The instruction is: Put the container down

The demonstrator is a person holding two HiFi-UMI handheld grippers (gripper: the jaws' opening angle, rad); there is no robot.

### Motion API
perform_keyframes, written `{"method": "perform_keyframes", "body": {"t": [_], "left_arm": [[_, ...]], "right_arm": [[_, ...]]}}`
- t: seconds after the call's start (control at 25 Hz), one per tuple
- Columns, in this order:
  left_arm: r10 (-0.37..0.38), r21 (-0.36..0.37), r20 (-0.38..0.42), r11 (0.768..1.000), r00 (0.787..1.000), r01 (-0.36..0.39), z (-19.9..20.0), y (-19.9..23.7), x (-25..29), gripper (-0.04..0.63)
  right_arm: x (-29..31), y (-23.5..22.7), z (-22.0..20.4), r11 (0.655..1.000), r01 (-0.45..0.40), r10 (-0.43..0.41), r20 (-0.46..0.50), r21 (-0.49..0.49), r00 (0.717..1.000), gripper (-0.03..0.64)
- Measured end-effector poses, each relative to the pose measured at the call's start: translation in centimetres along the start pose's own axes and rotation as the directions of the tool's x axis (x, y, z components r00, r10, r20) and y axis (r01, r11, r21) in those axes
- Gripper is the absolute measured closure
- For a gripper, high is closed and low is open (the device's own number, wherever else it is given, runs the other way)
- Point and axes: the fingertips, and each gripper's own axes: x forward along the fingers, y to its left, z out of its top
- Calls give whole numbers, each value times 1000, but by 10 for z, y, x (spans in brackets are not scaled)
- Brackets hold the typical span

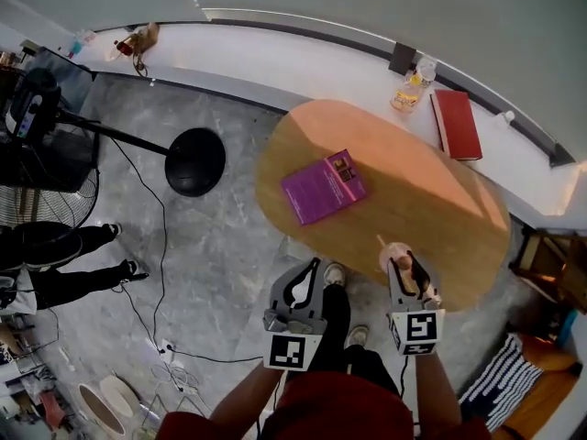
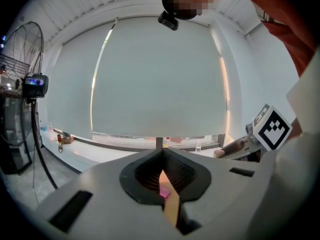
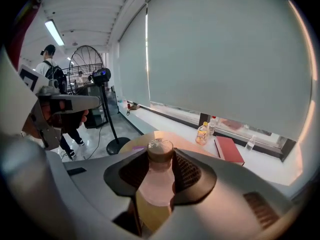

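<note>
While my right gripper (image 1: 404,270) hangs over the near edge of the oval tabletop (image 1: 431,200), its fingers (image 3: 189,170) are clamped on the container (image 3: 159,181), one pad on each side of its pale, see-through body below the brown top. From above, the container stands upright at that near edge, toward the right end. Whether its base touches the wood I cannot tell. My left gripper (image 1: 300,288) is off the tabletop, just beside its near edge and over the grey floor (image 1: 211,255). Its fingers (image 2: 142,176) are together, with only a thin slit between them and nothing in it. Near the left end of the tabletop lies a purple book (image 1: 323,187). Beyond the far edge, on the white ledge (image 1: 303,71), sit a red book (image 1: 456,124) and a bottle (image 1: 410,88).
</note>
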Motion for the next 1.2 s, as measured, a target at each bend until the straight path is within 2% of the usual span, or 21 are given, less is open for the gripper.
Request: {"method": "perform_keyframes", "body": {"t": [0.08, 0.36, 0.48, 0.6, 0.68, 0.8, 1.2], "left_arm": [[27, -60, -11, 998, 1000, -28, -16, 5, 2, 589], [54, -116, -78, 991, 995, -63, -67, 20, 9, 589], [49, -113, -108, 992, 993, -61, -87, 25, 13, 589], [15, -44, -155, 999, 988, -22, -106, 28, 20, 589], [16, -51, -163, 998, 986, -24, -114, 31, 24, 589], [44, -154, -153, 986, 987, -68, -121, 34, 30, 589], [23, -162, -187, 985, 982, -54, -134, 40, 49, 589]], "right_arm": [[19, 4, -14, 1000, -11, 11, -22, 4, 1000, 476], [80, 15, -66, 999, -31, 30, -111, -7, 993, 476], [104, 18, -89, 1000, -31, 31, -156, 1, 987, 476], [126, 18, -102, 1000, -27, 28, -177, 5, 984, 476], [140, 18, -109, 1000, -28, 28, -189, 5, 982, 476], [158, 15, -121, 1000, -15, 18, -211, 15, 977, 476], [207, 5, -135, 999, 8, -1, -224, 33, 975, 476]]}}
